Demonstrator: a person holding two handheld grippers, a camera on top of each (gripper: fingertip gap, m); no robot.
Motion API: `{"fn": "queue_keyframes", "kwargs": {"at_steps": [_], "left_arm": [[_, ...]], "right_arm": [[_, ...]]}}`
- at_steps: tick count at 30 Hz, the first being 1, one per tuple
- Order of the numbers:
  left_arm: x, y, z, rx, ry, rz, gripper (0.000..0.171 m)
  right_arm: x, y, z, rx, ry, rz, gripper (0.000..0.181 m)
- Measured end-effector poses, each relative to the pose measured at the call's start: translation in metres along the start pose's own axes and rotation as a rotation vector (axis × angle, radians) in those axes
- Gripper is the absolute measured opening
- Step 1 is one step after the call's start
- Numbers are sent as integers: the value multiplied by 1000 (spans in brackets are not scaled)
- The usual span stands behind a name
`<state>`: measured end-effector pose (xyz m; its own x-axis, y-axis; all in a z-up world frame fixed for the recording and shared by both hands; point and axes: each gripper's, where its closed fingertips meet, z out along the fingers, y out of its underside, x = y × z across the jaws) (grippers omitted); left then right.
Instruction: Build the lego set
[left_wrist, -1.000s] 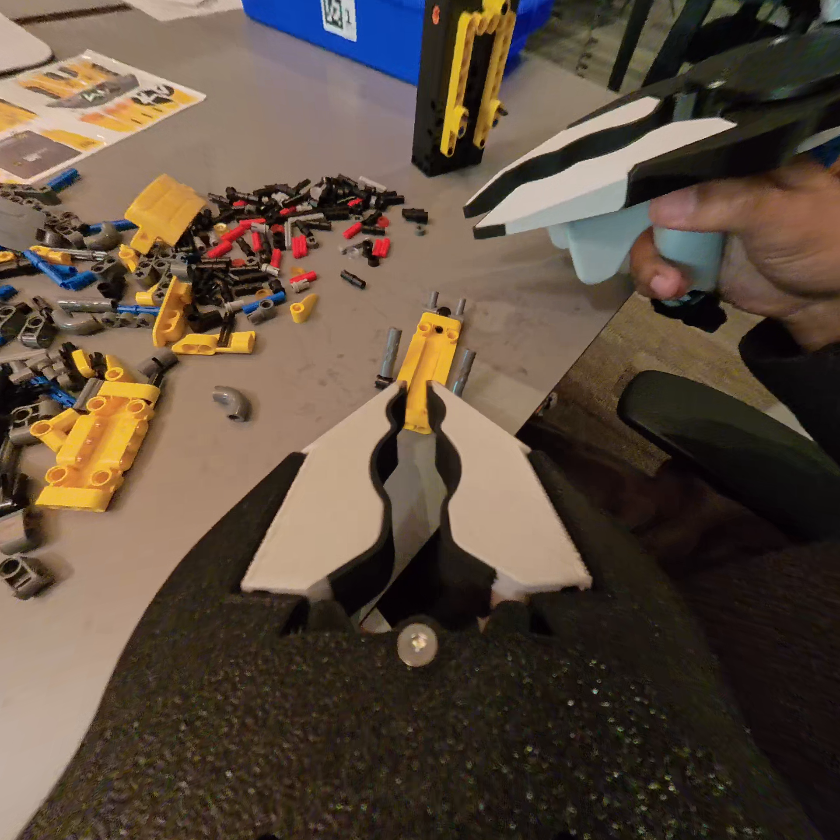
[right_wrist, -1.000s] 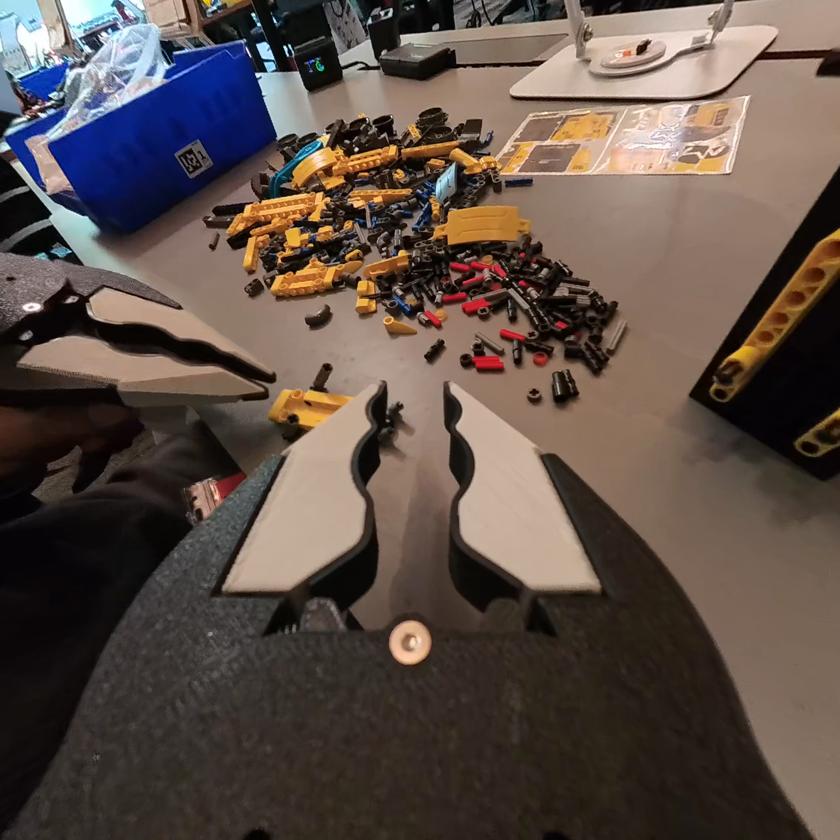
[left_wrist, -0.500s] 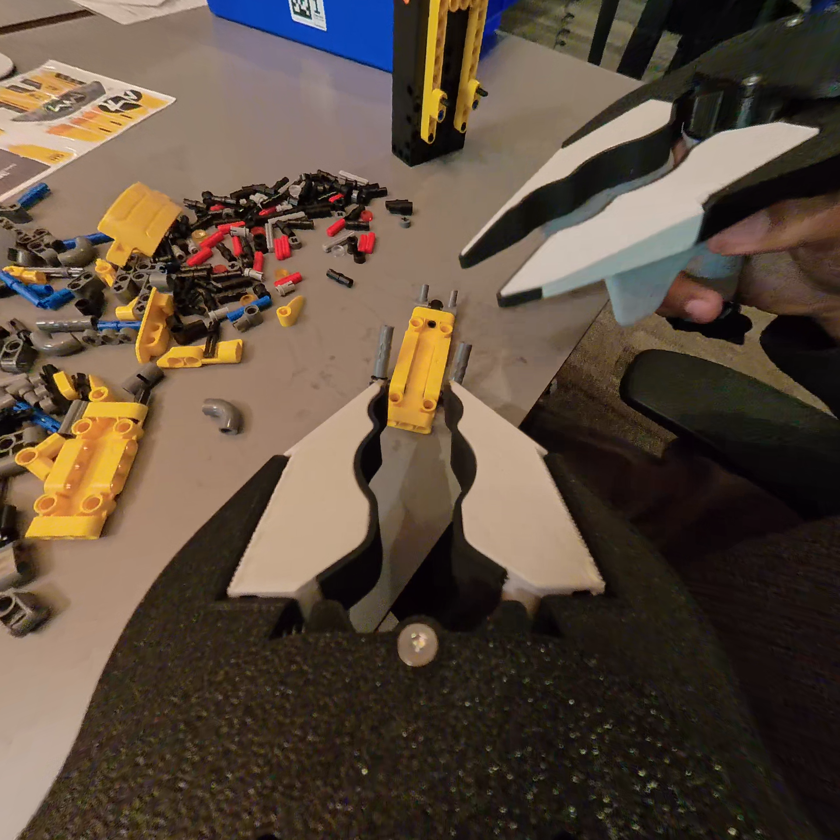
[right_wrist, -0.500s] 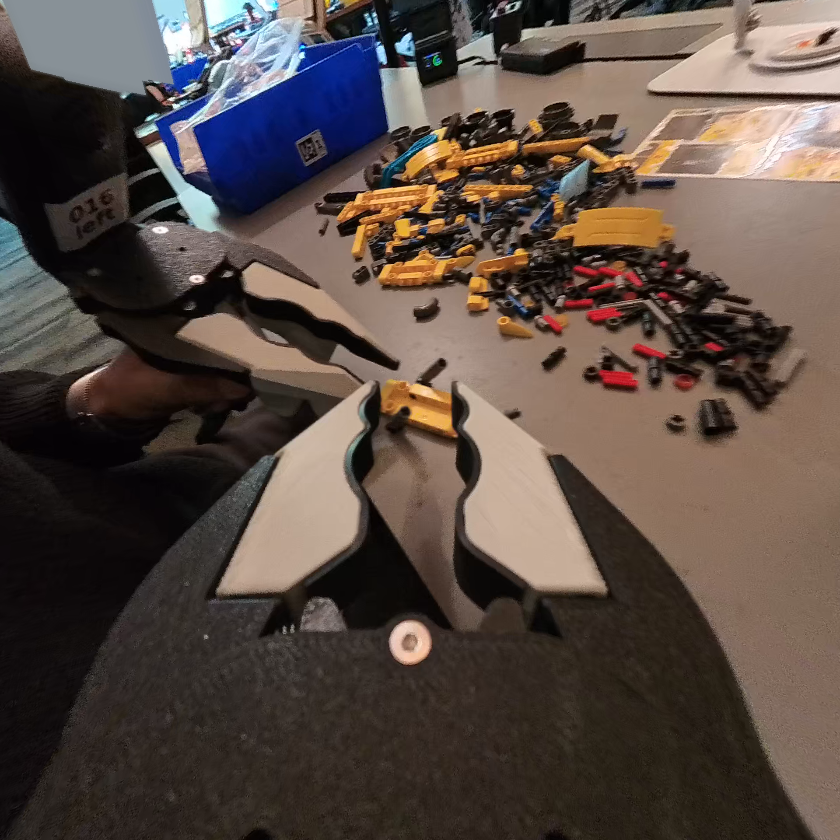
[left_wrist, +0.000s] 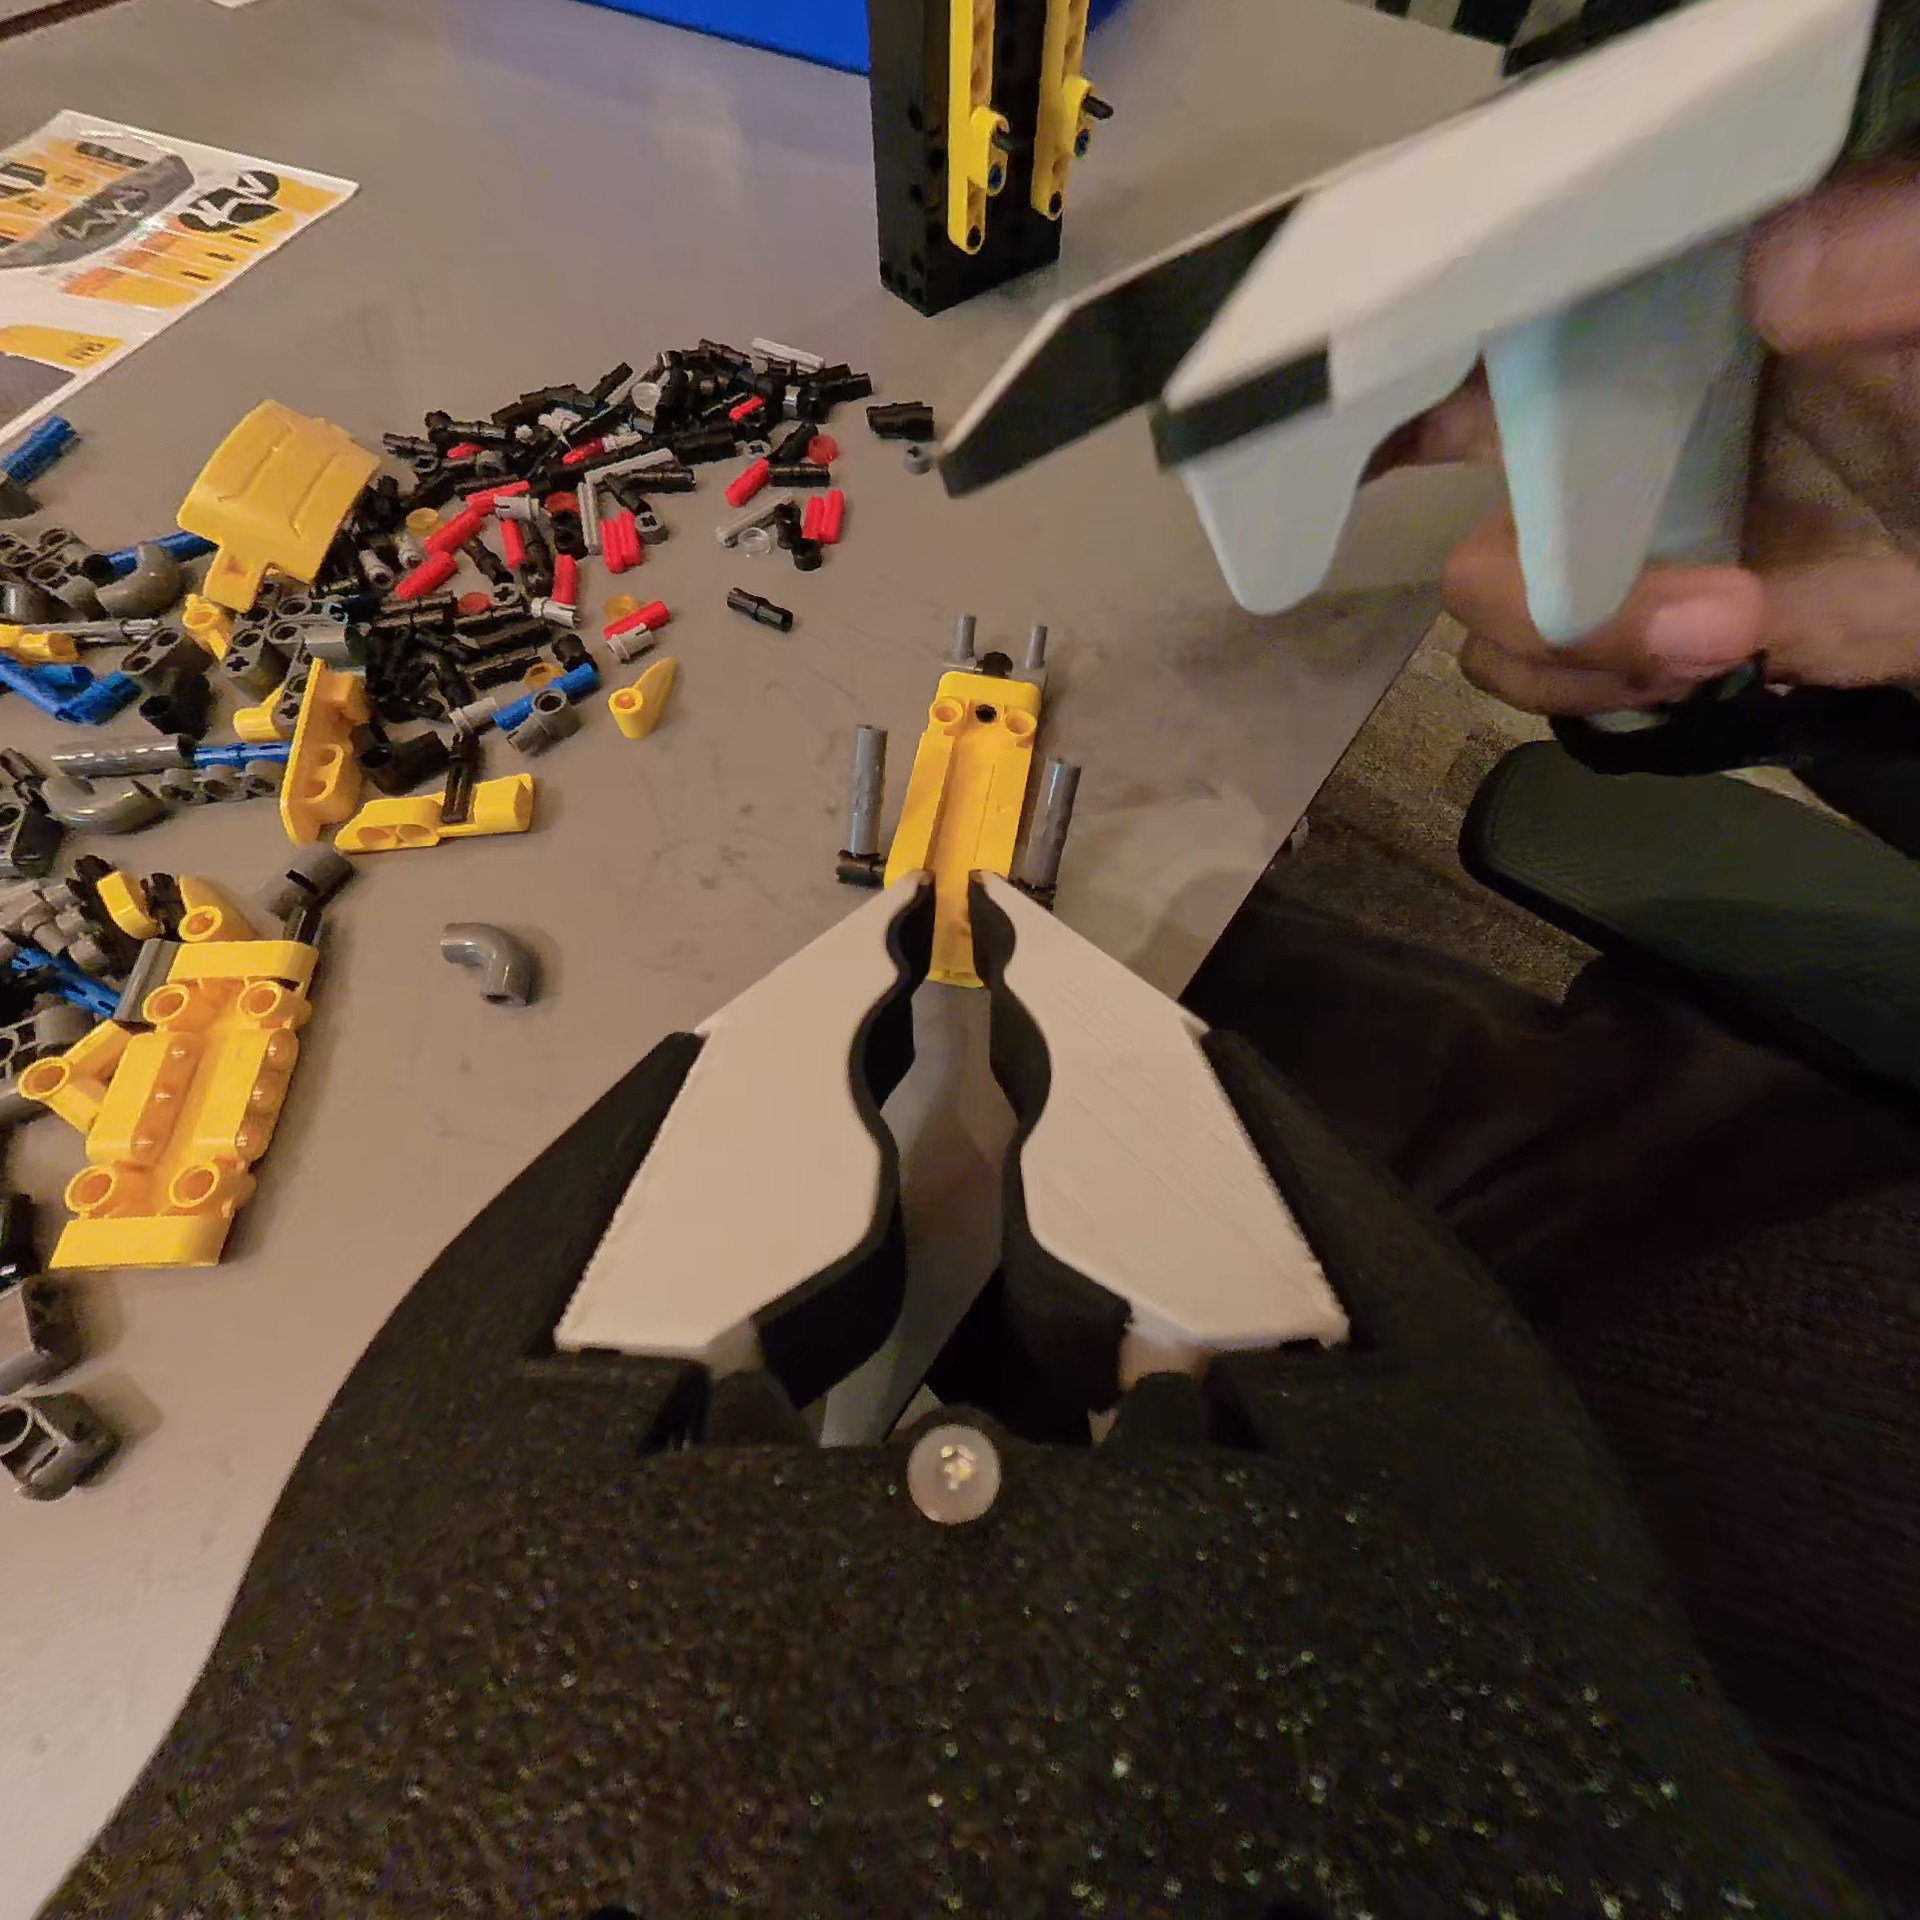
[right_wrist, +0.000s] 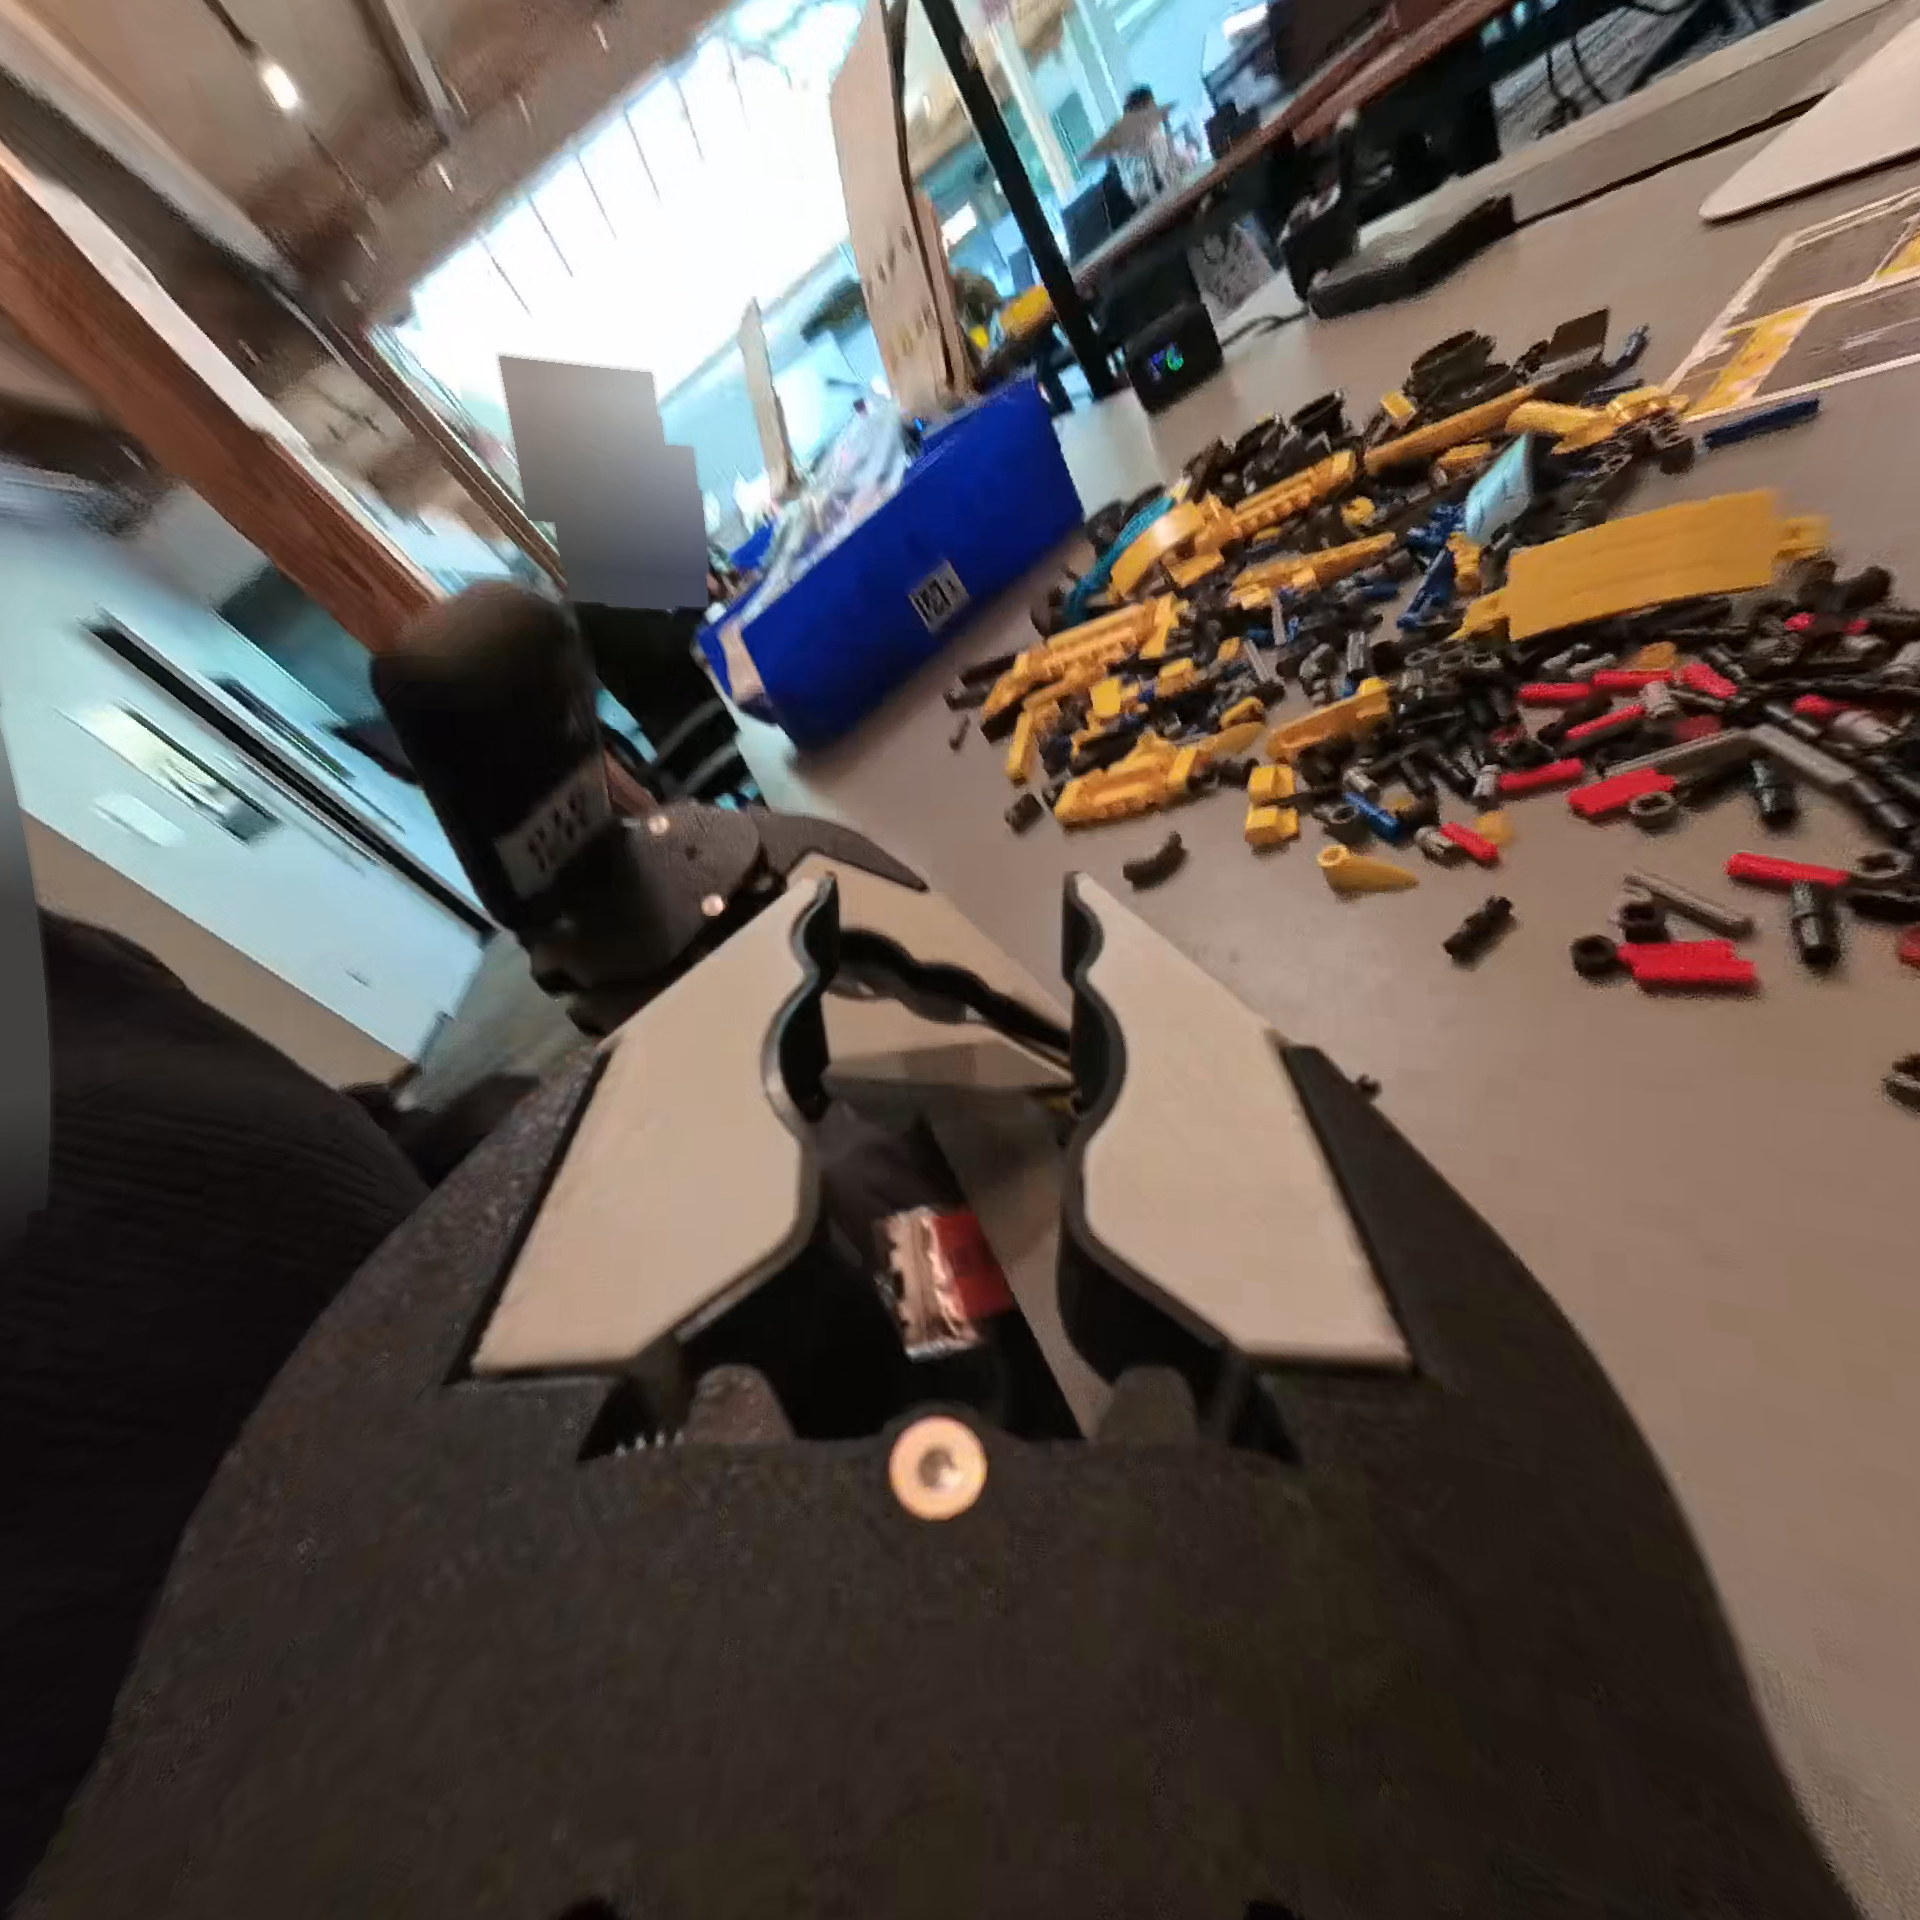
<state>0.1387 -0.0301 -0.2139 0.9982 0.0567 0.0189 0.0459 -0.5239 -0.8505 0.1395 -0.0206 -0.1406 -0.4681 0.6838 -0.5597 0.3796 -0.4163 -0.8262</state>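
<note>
My left gripper (left_wrist: 951, 883) is low over the grey table (left_wrist: 665, 312), near its front edge. Its jaws are narrowed onto the near end of a yellow brick assembly (left_wrist: 971, 779) with grey pins (left_wrist: 868, 779) along its sides, which rests on the table. My right gripper (right_wrist: 951, 896) is open and empty, held in the air above and to the right of the assembly; it also shows in the left wrist view (left_wrist: 1055, 457), blurred. In the right wrist view the left gripper (right_wrist: 935, 997) lies just beyond my right fingers and hides the assembly.
A pile of loose yellow, black, red and blue parts (left_wrist: 499, 582) lies left of the assembly. A black-and-yellow upright block (left_wrist: 966, 156), a blue bin (right_wrist: 904, 613) and a printed sheet (left_wrist: 135, 239) stand farther back. A black chair (left_wrist: 1683, 894) is off the table's edge. My hands' fingertips stand some 7 centimeters from each other.
My left jaws, briefly wider half a second ago, have narrowed onto the yellow assembly. My right gripper has swung left and tilted, closer over the left gripper.
</note>
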Motion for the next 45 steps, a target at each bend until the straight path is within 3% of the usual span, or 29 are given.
{"fn": "queue_keyframes", "kwargs": {"at_steps": [3,5,8,12,22,30,35,45], "left_arm": [[0,0,1,-4,-6,5,5],[-2,-2,1,-2,-16,7,5],[-2,-3,4,-14,-11,2,0],[-3,-3,7,-26,-3,-12,0],[-3,-2,7,-42,13,-16,0],[-3,-2,6,-32,15,-19,0],[-3,-2,6,-31,13,-20,0],[-3,-2,7,-30,11,-19,0]], "right_arm": [[25,5,2,-70,138,-25,38],[45,13,-1,-162,286,-130,5],[59,22,2,-265,375,-191,0],[61,36,14,-343,363,-178,0],[58,38,19,-344,319,-157,0],[41,23,21,-255,237,-183,0],[50,31,23,-321,297,-256,0],[51,29,20,-285,289,-220,0]]}}
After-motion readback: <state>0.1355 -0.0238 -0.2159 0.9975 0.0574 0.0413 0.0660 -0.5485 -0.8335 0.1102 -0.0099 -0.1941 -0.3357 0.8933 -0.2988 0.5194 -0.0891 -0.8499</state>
